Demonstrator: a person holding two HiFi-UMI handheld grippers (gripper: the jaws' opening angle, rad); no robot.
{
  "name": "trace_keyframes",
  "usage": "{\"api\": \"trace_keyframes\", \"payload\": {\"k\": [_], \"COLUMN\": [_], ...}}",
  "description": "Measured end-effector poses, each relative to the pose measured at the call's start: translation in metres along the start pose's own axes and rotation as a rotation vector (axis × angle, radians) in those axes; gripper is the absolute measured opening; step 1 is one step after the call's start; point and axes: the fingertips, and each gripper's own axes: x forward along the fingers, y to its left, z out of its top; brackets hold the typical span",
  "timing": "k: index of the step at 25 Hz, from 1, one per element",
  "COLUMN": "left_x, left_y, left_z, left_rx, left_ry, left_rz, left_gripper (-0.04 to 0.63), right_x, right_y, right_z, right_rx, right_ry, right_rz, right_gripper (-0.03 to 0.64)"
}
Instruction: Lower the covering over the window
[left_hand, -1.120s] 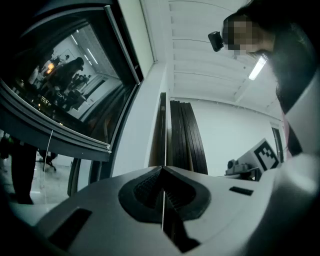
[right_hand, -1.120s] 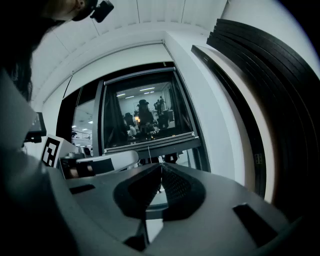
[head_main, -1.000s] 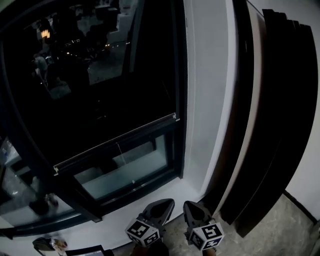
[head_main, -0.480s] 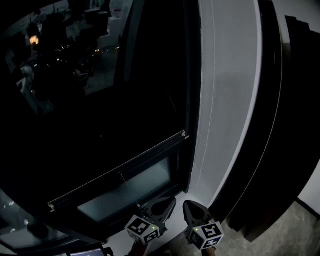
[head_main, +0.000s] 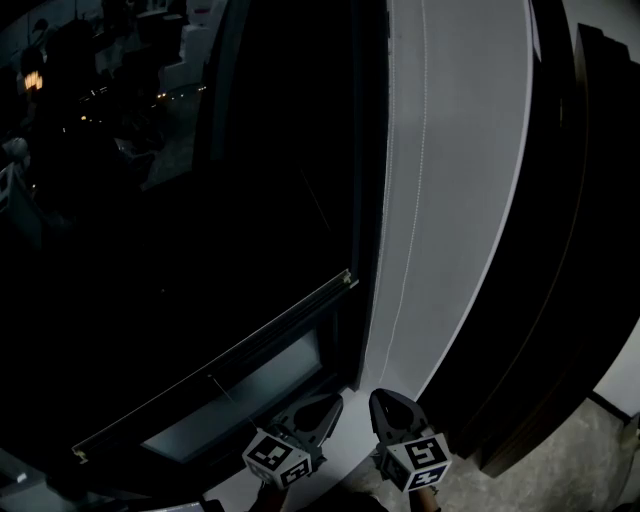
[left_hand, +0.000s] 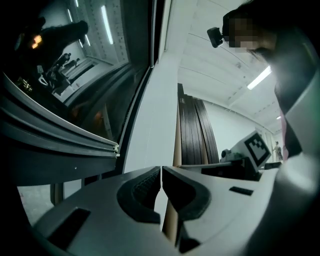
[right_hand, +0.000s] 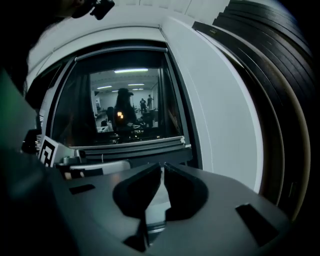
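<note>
The left gripper (head_main: 325, 410) and right gripper (head_main: 388, 405), both pressed shut, empty, below the blind rail (head_main: 215, 372), may miss what seems the cord (head_main: 415, 200).

Dark covering (head_main: 180, 250), mostly lowered, pale bottom rail (head_main: 215, 372) aslant just above an uncovered glass strip (head_main: 255, 392).

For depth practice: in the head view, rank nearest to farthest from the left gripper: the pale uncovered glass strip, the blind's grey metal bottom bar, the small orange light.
1. Pale glass strip, left of the left gripper.
2. Grey bottom bar, above the strip.
3. Orange light, top left.
</note>
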Motion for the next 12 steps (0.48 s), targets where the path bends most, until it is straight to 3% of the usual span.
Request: {"api": "trace_keyframes", "payload": {"k": [7,12], "left_x": [0.032,0.056], "left_y": [0.029,0.043], "left_z": [0.004,0.006], "left_rx": [-0.016,0.047], "left_ry": [-0.010,0.001], "left_rz": [0.049,0.045], "left_gripper": [0.002,0.002], "right_x": [0.065,0.119], "right_y": [-0.059,-0.090], "right_z": [0.062,0.092], "right_rx": [-0.100,-0.226], "right_ry": [-0.057,-0.043], "right_rz": [-0.008,0.006], "right_gripper": [0.014,0.074]}}
